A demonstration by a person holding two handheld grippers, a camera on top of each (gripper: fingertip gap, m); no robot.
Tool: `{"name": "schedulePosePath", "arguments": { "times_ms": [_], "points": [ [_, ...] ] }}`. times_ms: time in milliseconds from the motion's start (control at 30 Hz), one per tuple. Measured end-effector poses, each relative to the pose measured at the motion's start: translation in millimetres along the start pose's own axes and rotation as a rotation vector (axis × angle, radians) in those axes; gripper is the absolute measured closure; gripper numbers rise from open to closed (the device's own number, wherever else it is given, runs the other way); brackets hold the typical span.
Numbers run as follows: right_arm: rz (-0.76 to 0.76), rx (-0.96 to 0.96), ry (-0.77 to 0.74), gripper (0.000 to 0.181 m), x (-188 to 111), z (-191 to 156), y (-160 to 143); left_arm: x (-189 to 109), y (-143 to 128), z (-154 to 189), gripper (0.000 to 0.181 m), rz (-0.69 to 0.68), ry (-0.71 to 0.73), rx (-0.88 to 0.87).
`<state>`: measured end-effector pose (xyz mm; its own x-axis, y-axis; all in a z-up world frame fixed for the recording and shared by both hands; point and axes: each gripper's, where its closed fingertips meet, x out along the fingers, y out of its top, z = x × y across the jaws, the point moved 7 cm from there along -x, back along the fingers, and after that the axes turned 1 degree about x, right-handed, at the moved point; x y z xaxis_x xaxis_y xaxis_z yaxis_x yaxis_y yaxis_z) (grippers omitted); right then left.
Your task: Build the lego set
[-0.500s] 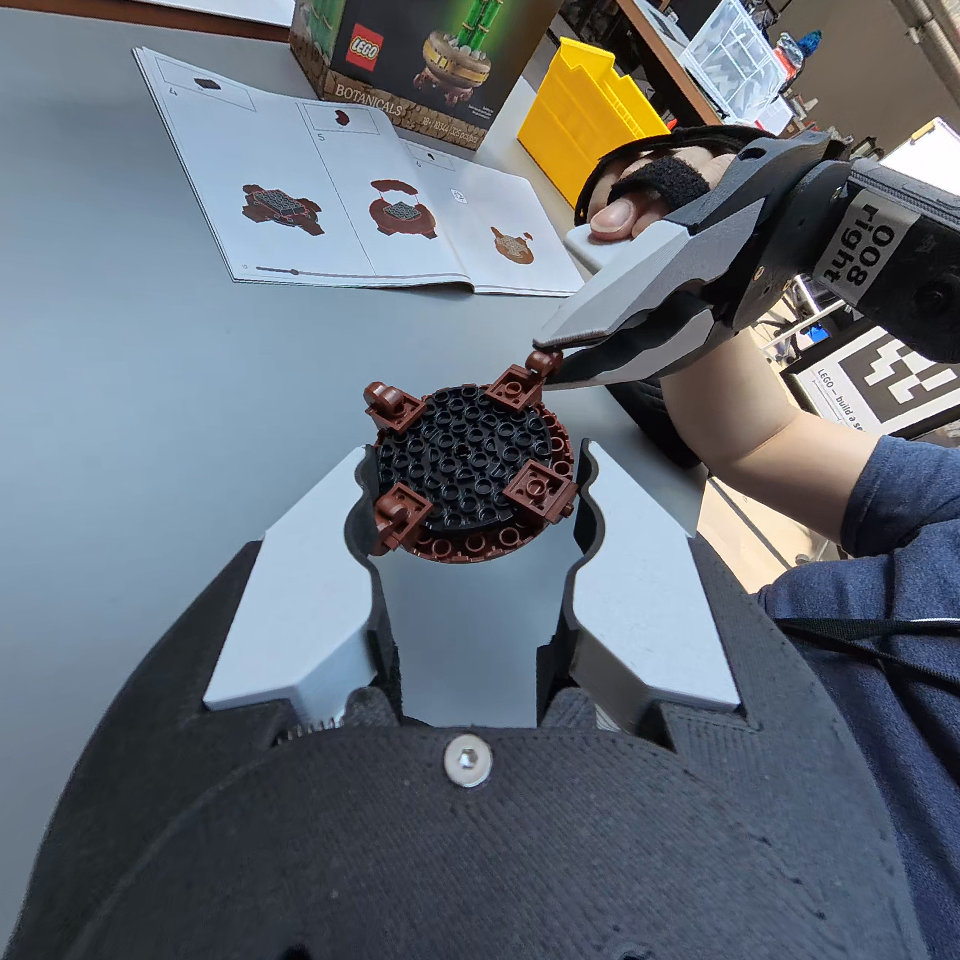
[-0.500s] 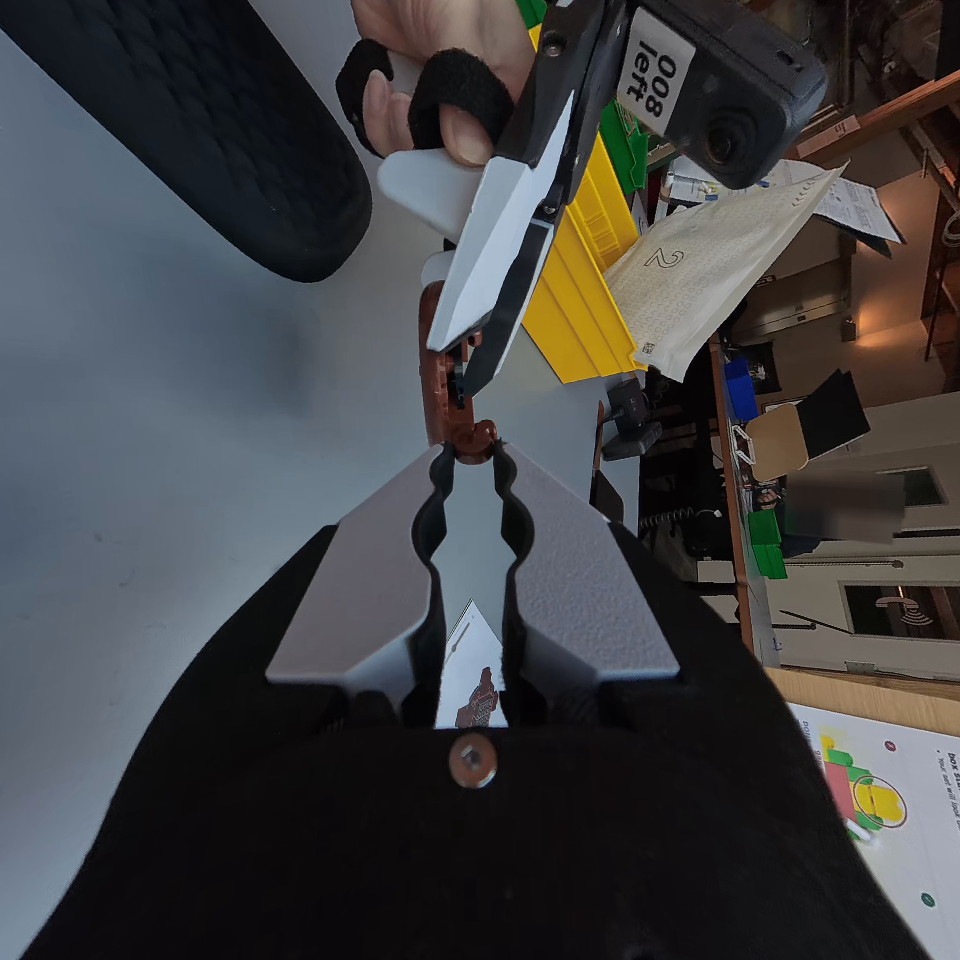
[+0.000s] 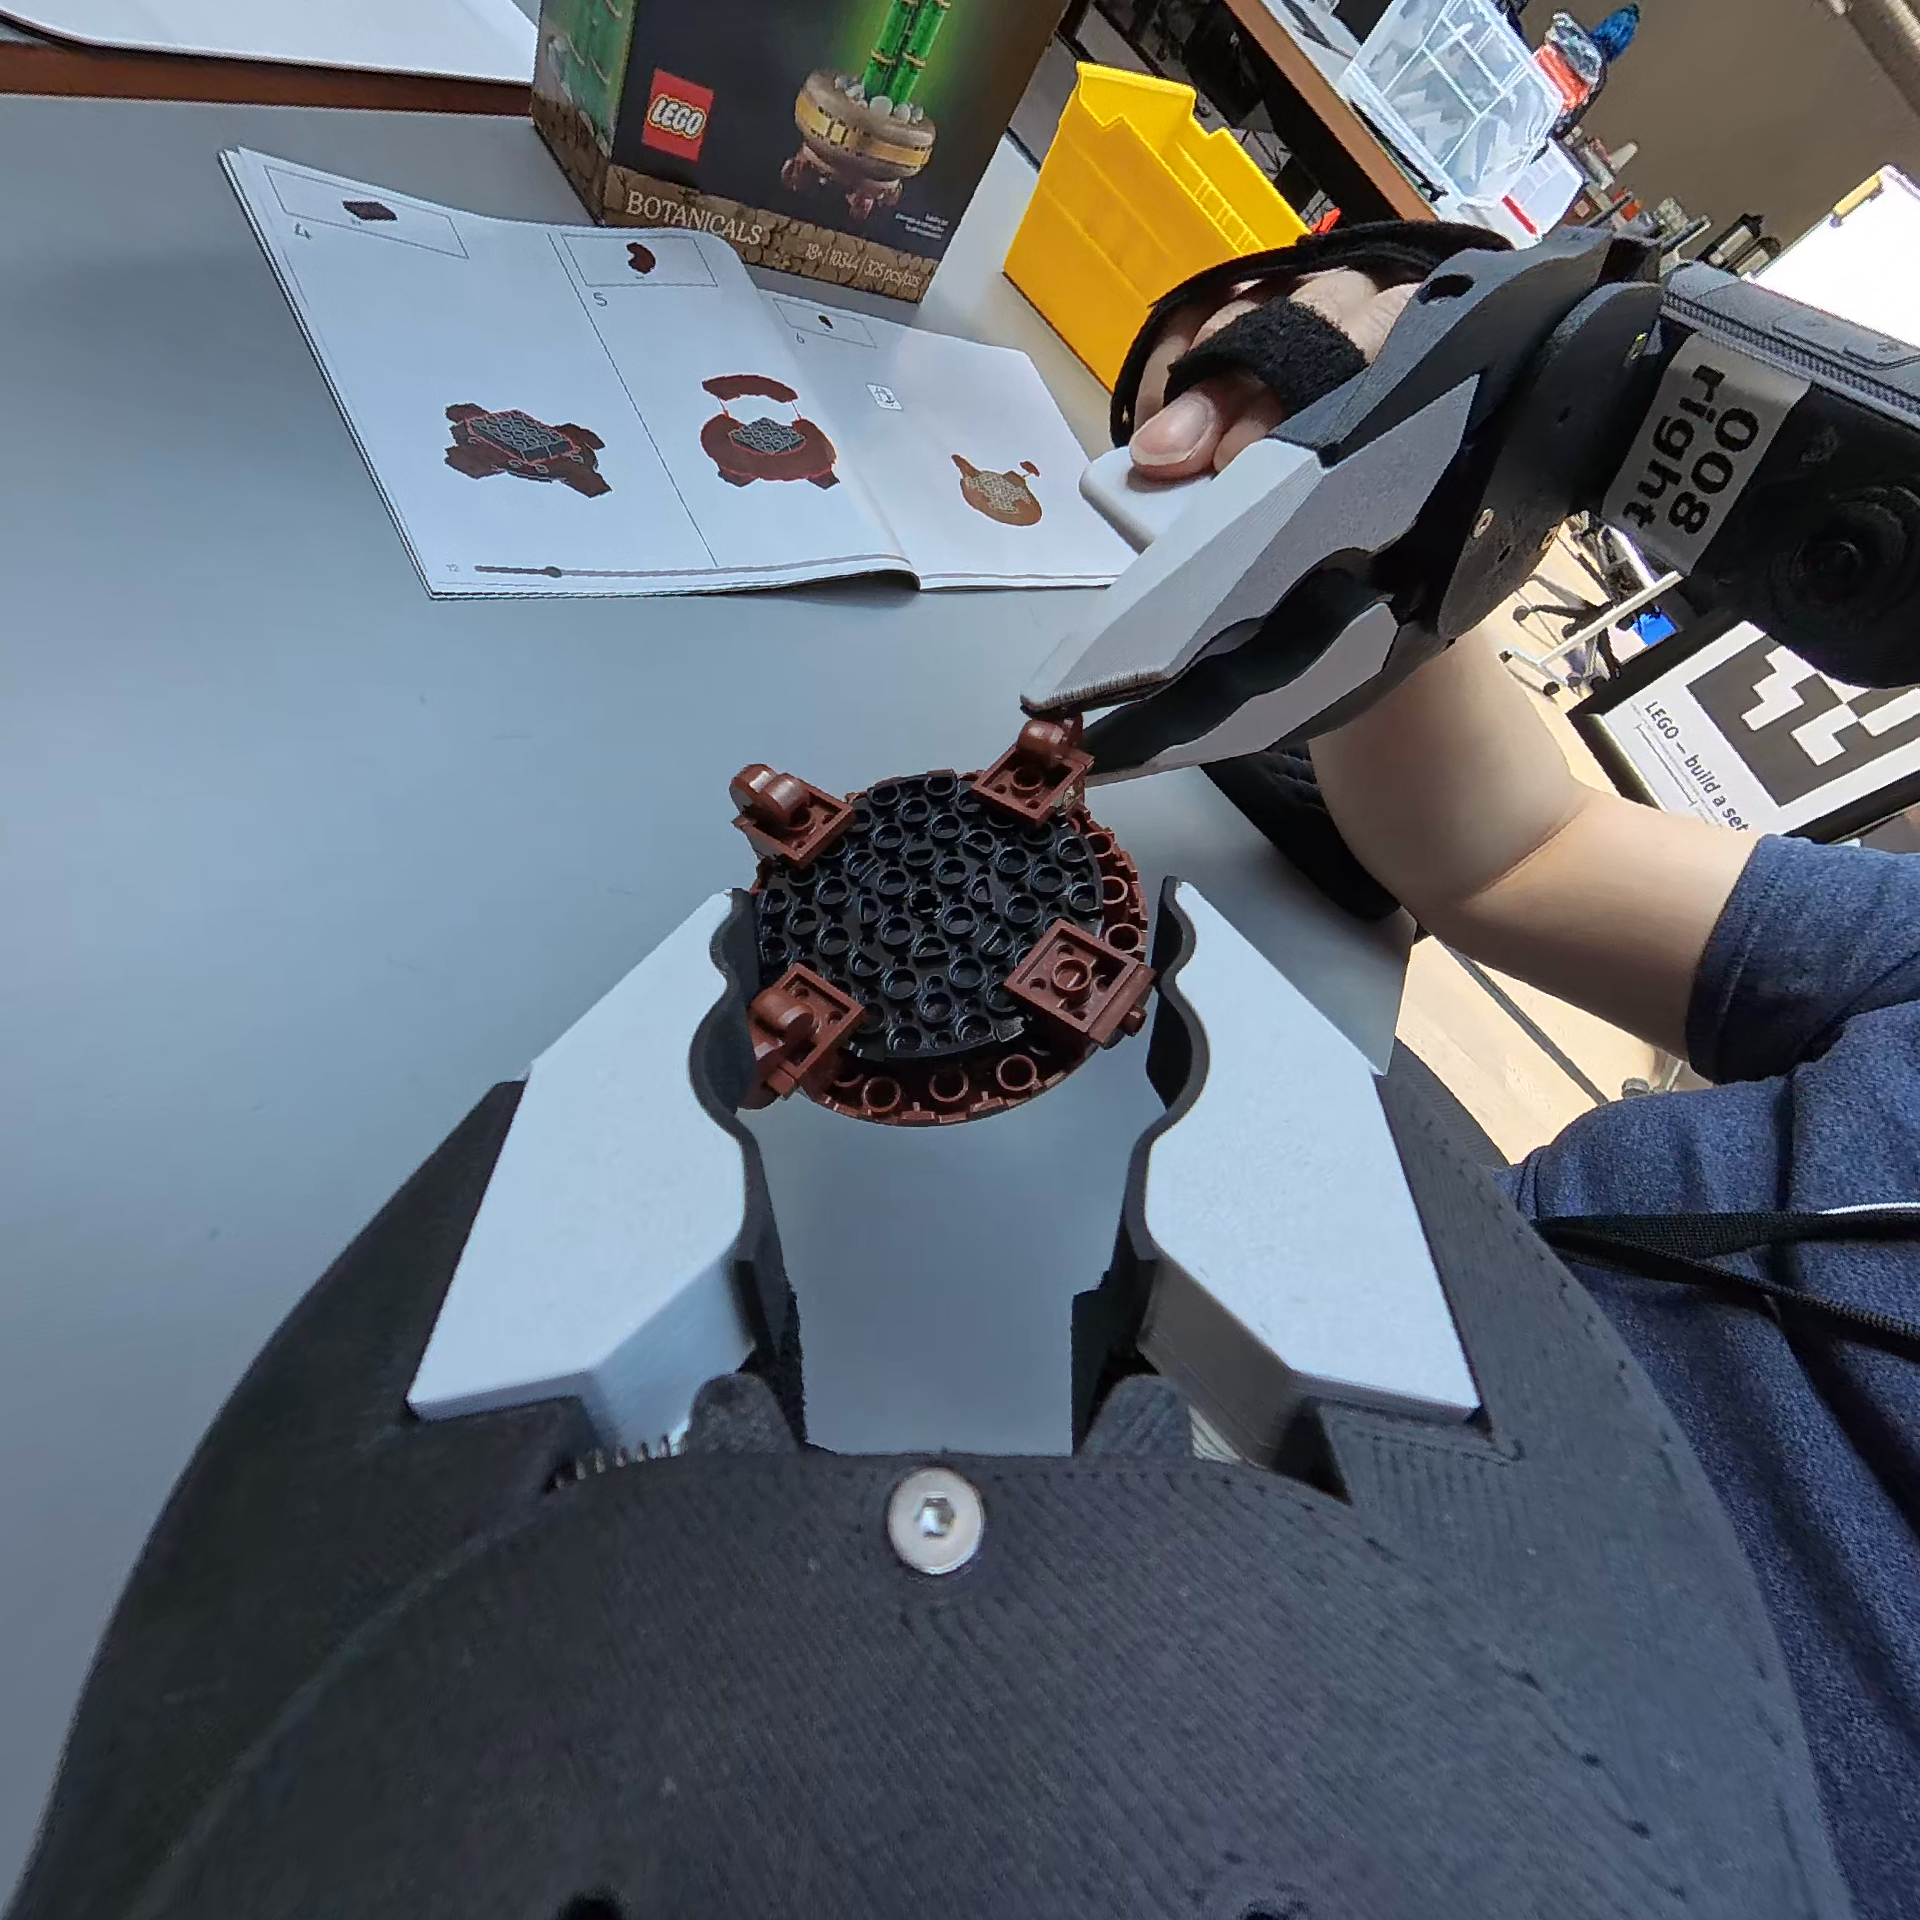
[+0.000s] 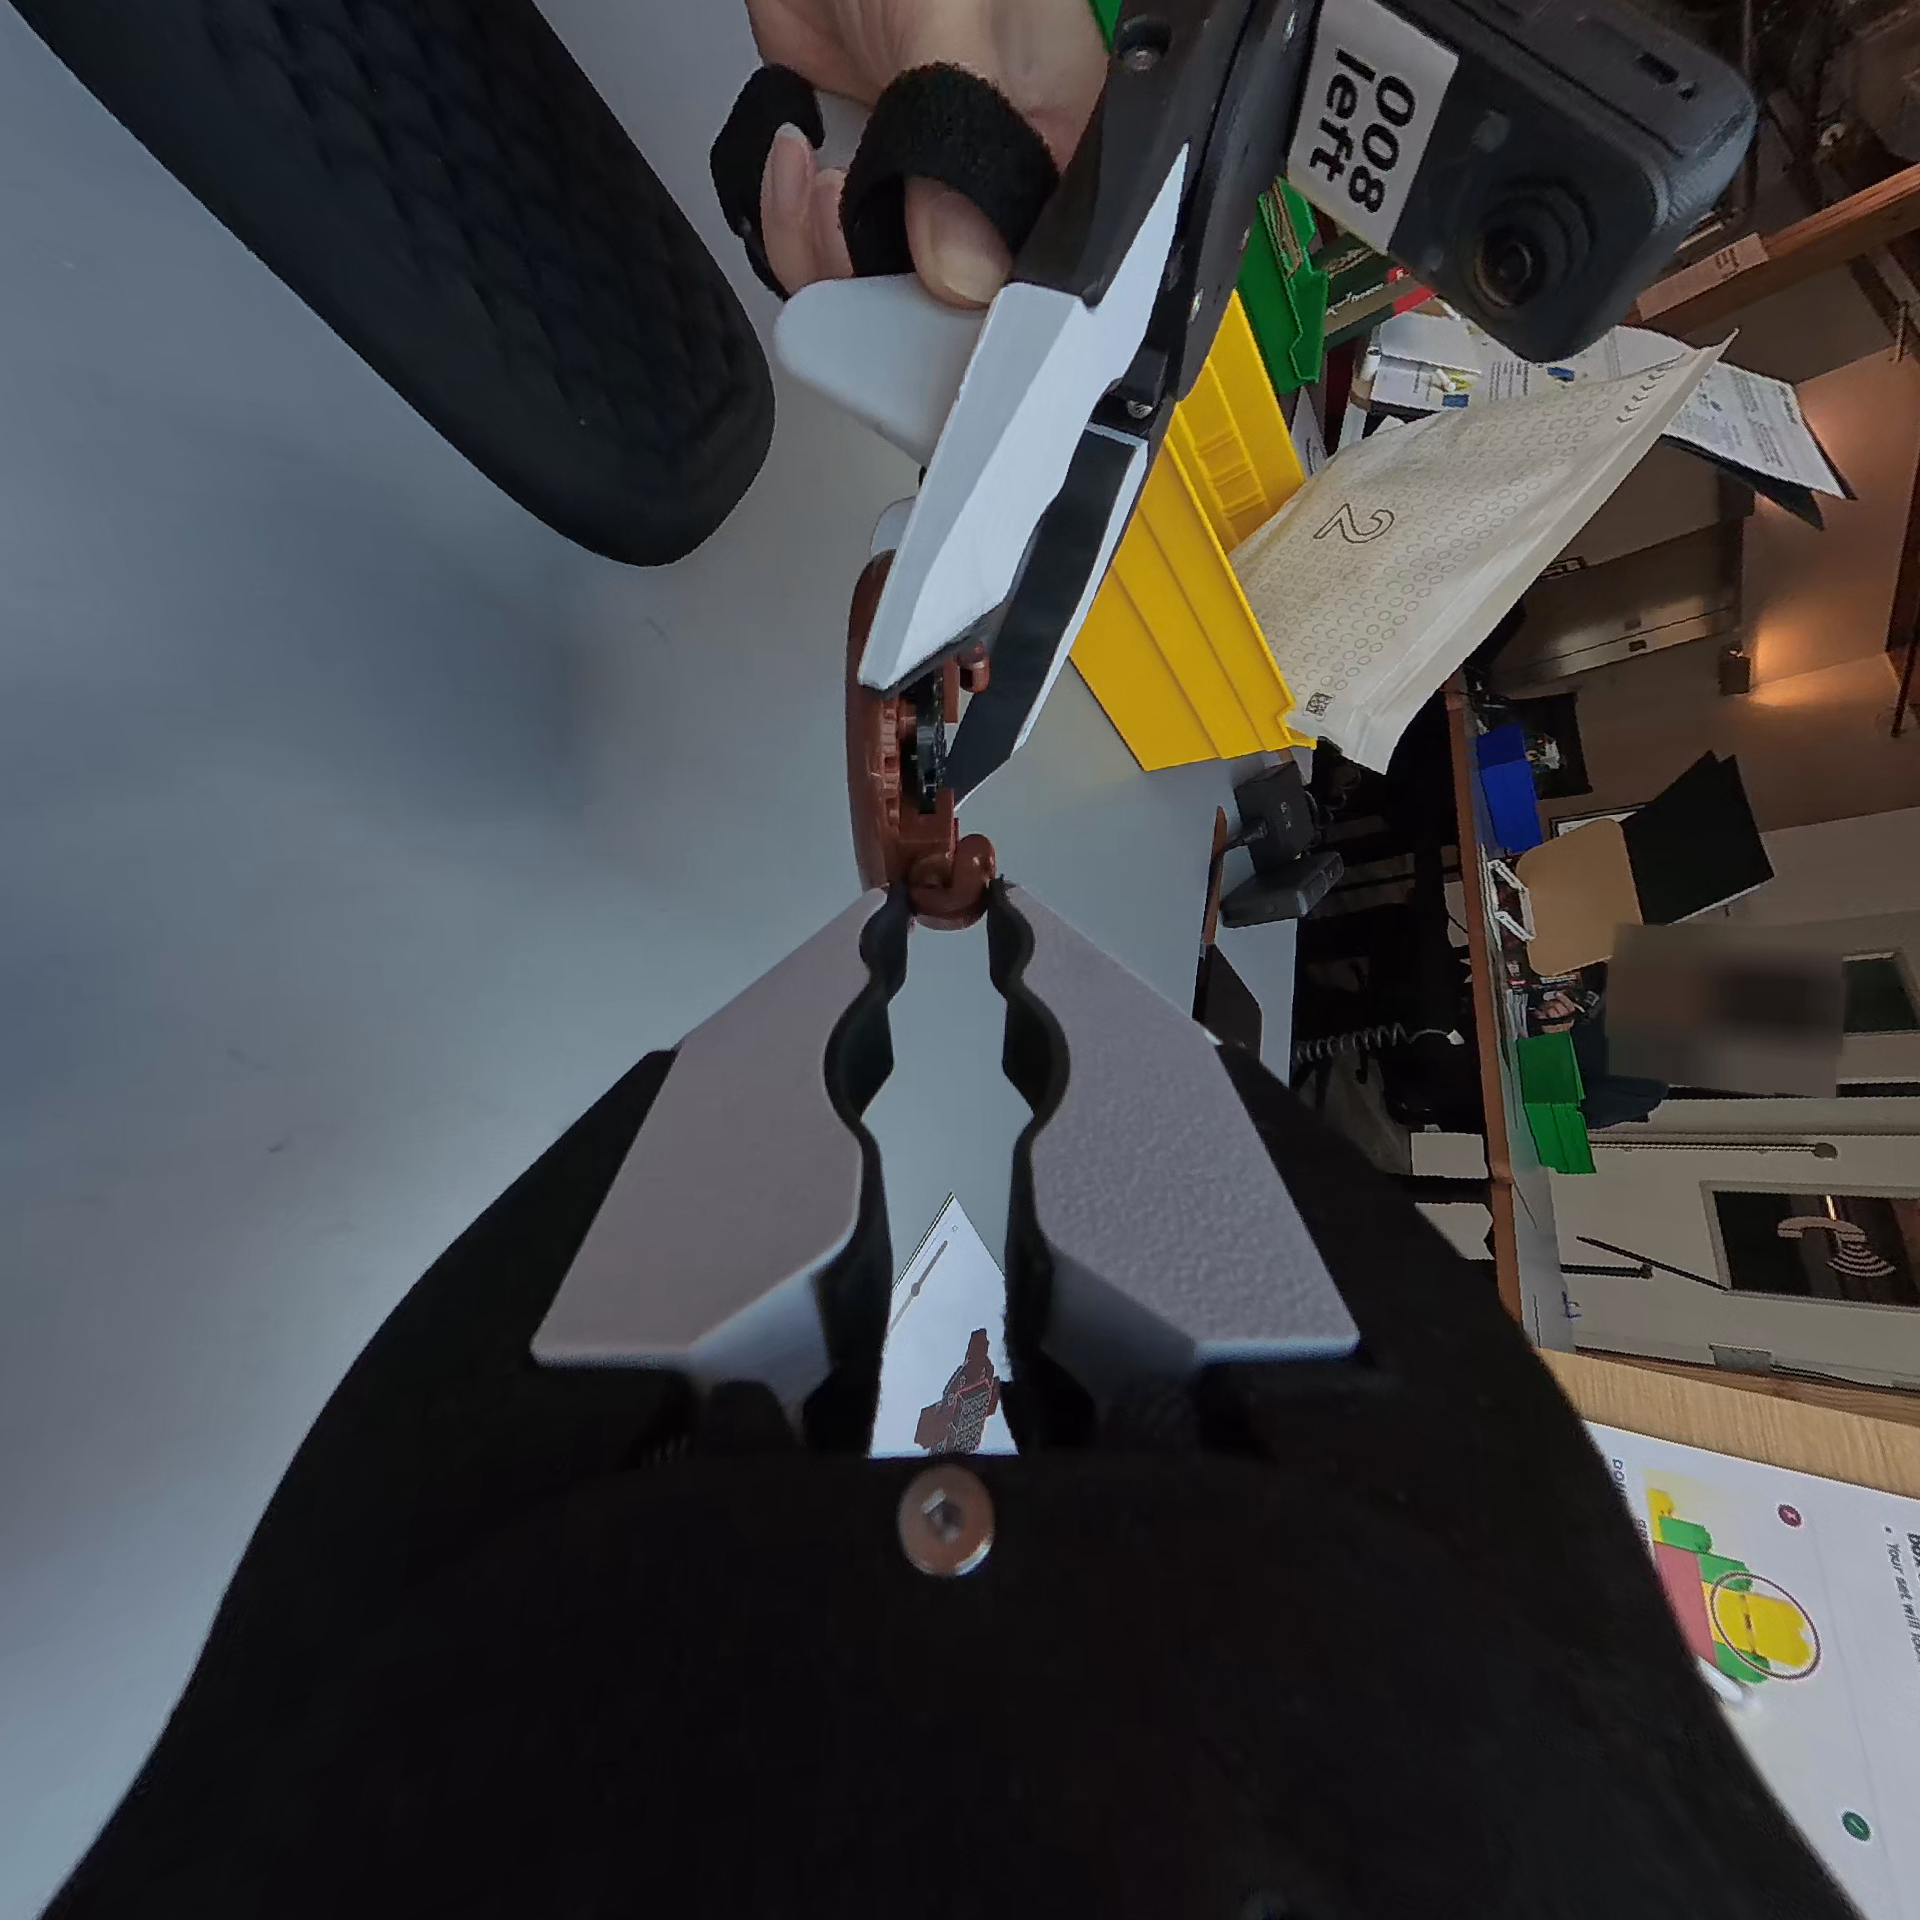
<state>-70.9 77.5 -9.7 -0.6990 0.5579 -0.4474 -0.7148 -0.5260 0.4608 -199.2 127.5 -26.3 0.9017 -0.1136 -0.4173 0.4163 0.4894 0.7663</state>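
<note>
My left claw [image 3: 940, 997] has the round brown-and-black lego base [image 3: 935, 935] clamped by its edges above the grey table [image 3: 312, 779]. My right claw [image 4: 940, 899] is pinching the small brown clip piece [image 4: 951, 883] on the rim.

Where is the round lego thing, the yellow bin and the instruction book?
Round lego base [image 3: 925, 935], left wrist view, on its black studded middle.
Yellow bin [image 3: 1132, 218], left wrist view, on its front wall.
Instruction book [image 3: 488, 343], left wrist view, on its left page.
</note>
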Motion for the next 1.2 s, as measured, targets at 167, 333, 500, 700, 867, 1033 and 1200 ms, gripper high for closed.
{"name": "schedulePosePath", "arguments": {
  "times_ms": [167,333,500,700,867,1033,1200],
  "points": [
    [-0.033,0.012,0.027,0.167,0.5,-1.5,-2.0,3.3,0.3,0.1,0.106,-0.026,0.018,-0.031],
    [-0.066,0.023,0.037,0.167,1.3,-1.7,-2.9,6.1,-0.8,-2.5,0.107,-0.022,0.022,-0.058],
    [-0.106,0.024,0.057,0.167,2.3,-3.0,-1.9,7.7,-3.2,-3.0,0.107,-0.021,0.023,-0.071],
    [-0.187,0.026,0.085,0.167,-2.8,-1.0,2.9,12.7,-7.0,0.5,0.107,0.013,0.011,-0.07],
    [-0.229,-0.025,0.053,0.167,-7.6,0.6,7.4,14.6,-8.6,6.1,0.107,0.09,0.038,0.004],
    [-0.183,-0.209,-0.075,0.167,-6.3,-0.3,14.2,8.0,-12.8,14.1,0.107,0.153,0.164,0.175],
    [-0.139,-0.218,-0.129,0.167,-2.9,0.3,16.4,-3.2,-14.4,19.4,0.107,0.206,0.249,0.269]
  ]
}}
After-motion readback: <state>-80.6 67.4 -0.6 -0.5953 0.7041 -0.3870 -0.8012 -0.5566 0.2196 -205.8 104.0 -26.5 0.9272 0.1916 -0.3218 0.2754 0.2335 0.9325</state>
